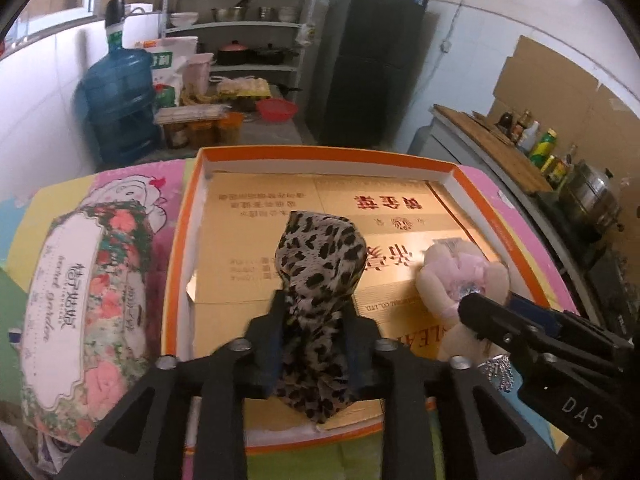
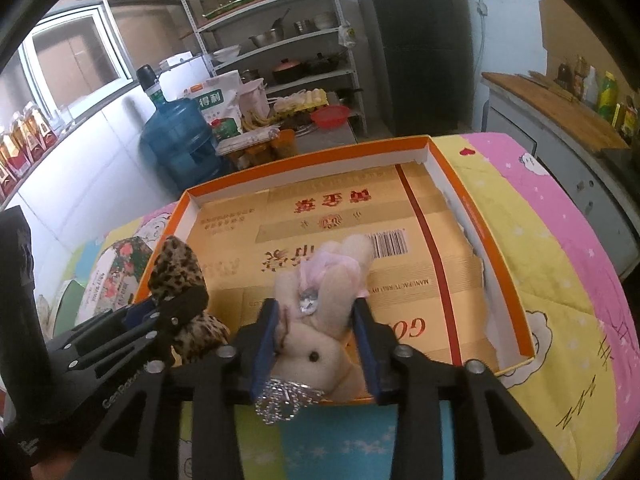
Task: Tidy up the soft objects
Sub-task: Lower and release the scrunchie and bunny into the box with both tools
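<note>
Your left gripper (image 1: 316, 312) sits over the near edge of the orange-rimmed box (image 1: 320, 155), with the leopard-print cloth (image 1: 320, 256) standing up between its fingers. The jaws are partly apart and the cloth fills the gap; whether the pads press on it you cannot tell from this view. Your right gripper (image 2: 316, 320) is just to its right, also over the box's near edge. The plush bunny (image 2: 320, 340) lies between its blue pads (image 2: 266, 344), head toward you, with a gap visible on the right side, so the jaws are partly open and not squeezing it. Left of your left gripper lies a floral tissue pack (image 1: 80, 280) on the patterned sheet (image 2: 560, 280).
</note>
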